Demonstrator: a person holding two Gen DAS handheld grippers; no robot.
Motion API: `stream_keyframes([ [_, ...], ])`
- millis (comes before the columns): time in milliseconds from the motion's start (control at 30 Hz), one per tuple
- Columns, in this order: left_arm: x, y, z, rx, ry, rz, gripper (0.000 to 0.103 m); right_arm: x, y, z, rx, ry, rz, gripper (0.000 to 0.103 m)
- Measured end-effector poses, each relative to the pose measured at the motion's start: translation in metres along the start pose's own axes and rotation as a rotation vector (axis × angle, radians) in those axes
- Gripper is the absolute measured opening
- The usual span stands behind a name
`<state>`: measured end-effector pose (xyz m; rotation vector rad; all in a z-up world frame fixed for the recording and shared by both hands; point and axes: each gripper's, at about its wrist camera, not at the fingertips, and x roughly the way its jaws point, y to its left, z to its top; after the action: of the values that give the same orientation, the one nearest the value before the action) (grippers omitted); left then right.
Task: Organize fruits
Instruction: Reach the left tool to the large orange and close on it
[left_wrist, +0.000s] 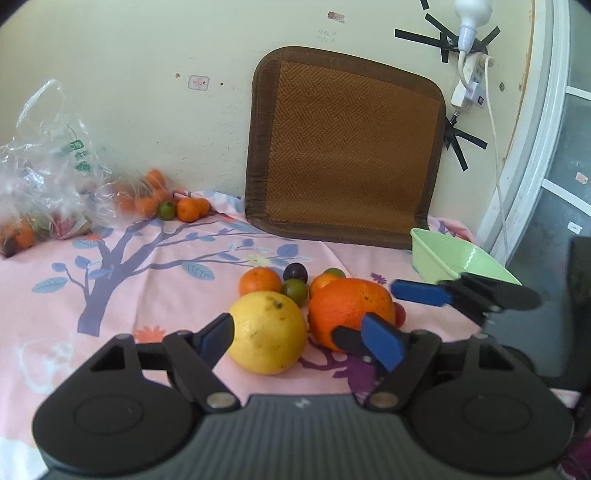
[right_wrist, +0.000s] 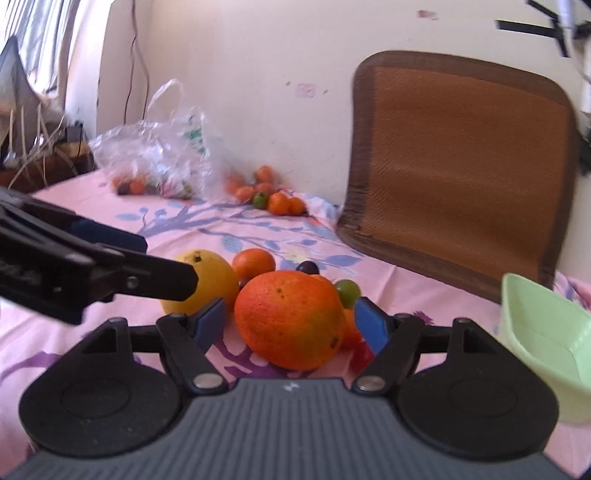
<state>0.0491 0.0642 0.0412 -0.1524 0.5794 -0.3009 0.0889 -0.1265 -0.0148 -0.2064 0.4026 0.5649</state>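
Lying on the pink cloth (left_wrist: 122, 295), yellow fruit (left_wrist: 267, 332) sits between the spread left tongs (left_wrist: 303, 338); large orange (right_wrist: 290, 319) sits between the spread right tongs (right_wrist: 291, 321), apparently untouched. Green bowl (right_wrist: 546, 332) stands rightmost.

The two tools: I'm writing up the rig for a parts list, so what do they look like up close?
Both match. The left tool and right tool each have a ribbed dark-grey body with a small pale logo, two round black housings, black linkage arms on silver pivot pins, and flat blue finger pads. No cables or sleeves show.
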Motion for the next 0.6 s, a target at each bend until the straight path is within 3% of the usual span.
stream_keyframes([
  [100, -0.001, 0.003, -0.004, -0.019, 0.016, -0.015, 0.078, 0.007, 0.003, -0.001, -0.060, 0.014, -0.009, 0.072],
  [200, -0.002, 0.005, -0.007, -0.038, 0.031, -0.052, 0.078, -0.007, 0.000, -0.005, -0.038, 0.010, 0.007, 0.069],
  [367, 0.009, -0.013, -0.013, -0.036, 0.085, -0.184, 0.087, -0.046, -0.005, -0.024, -0.016, 0.024, 0.010, 0.068],
  [533, 0.031, -0.037, -0.015, -0.038, 0.155, -0.301, 0.087, -0.070, -0.005, -0.043, -0.031, 0.030, 0.009, 0.068],
  [567, 0.035, -0.040, -0.016, -0.036, 0.168, -0.302, 0.085, -0.070, -0.005, -0.044, -0.033, 0.027, 0.009, 0.069],
  [600, 0.040, -0.044, -0.017, -0.031, 0.185, -0.296, 0.076, -0.070, -0.005, -0.045, -0.028, 0.027, 0.012, 0.069],
])
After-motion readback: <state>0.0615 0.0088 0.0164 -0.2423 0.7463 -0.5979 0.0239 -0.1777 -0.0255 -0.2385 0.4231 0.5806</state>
